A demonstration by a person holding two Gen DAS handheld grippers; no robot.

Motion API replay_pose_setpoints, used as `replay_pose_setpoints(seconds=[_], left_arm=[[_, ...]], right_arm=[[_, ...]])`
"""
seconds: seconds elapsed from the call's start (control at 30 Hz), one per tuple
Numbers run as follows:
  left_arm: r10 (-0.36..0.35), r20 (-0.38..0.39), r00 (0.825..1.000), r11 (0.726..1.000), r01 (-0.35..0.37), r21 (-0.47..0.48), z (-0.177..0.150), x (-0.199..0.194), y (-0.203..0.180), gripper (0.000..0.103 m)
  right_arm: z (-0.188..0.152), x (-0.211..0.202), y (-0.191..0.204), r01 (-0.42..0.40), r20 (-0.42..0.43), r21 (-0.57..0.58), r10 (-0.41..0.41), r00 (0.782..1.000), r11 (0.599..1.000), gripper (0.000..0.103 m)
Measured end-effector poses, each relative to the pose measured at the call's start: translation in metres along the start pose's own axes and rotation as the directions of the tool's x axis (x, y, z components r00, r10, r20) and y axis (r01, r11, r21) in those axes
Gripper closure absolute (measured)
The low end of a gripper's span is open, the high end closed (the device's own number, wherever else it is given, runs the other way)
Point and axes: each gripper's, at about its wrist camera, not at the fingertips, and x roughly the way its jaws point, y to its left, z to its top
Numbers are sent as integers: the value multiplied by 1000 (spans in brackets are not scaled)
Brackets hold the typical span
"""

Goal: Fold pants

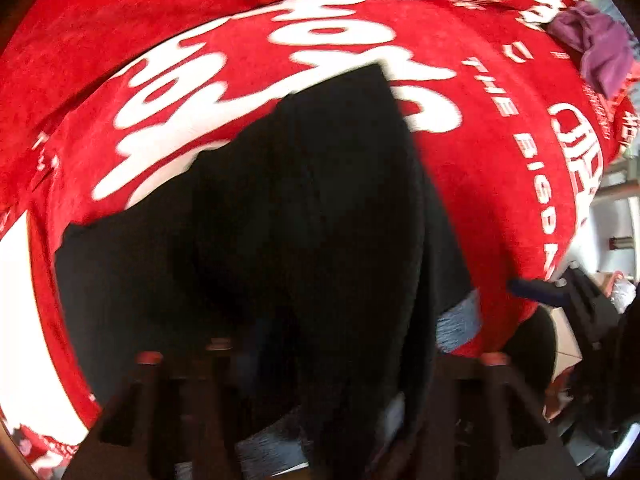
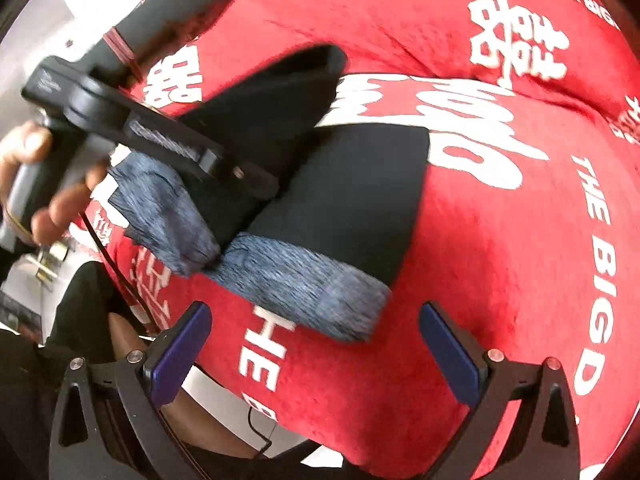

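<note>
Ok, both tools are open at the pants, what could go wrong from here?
The two layers of the pants lie skewed, so pressing now may set a crooked fold. The right tool hovers by the blue-grey band on the soft red blanket and could pinch blanket too. A black cable below the left tool hangs near that band and might snag.

Home: red blanket (image 2: pixel 460 240), clothes.

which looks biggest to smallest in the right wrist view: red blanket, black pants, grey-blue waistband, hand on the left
1. red blanket, fills most of the frame
2. black pants
3. grey-blue waistband
4. hand, though it sits near the distorted edge, so its rank below the waistband is unsure
</note>
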Motion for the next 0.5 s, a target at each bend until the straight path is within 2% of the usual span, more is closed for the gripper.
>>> replay_pose_setpoints(seconds=[0.03,0.13,0.2,0.27,0.3,0.37,0.4,0.43,0.47,0.5], left_arm=[[-28,3,1000,1000,28,5,0,-1,-4,20],[-11,5,1000,1000,11,4,-3,-6,-5,19],[-65,28,998,998,65,1,-8,-21,-4,19],[-164,63,984,986,163,11,-15,-41,-6,19],[-222,92,971,975,221,22,-21,-57,-4,19],[-285,161,945,959,279,56,-30,-83,0,19],[-292,200,935,956,283,72,-36,-95,4,16],[-268,233,935,963,257,79,-43,-102,10,10],[-233,254,939,973,221,72,-46,-104,15,1],[-172,288,942,985,165,52,-55,-104,26,1]], right_arm=[[-2,0,-2,0,0,8,0,1000,1000,0],[-6,-1,-3,-29,10,25,28,1000,999,0],[-5,-1,2,-54,24,12,54,998,998,0],[-4,1,5,-88,45,0,88,995,996,0],[-3,2,6,-104,52,2,104,993,995,0],[-1,4,7,-132,64,19,130,989,991,0],[0,5,9,-153,69,31,151,986,988,0],[1,5,10,-177,76,42,174,982,983,0],[2,4,12,-192,84,47,187,979,980,0],[3,4,13,-211,97,52,206,974,976,0]])
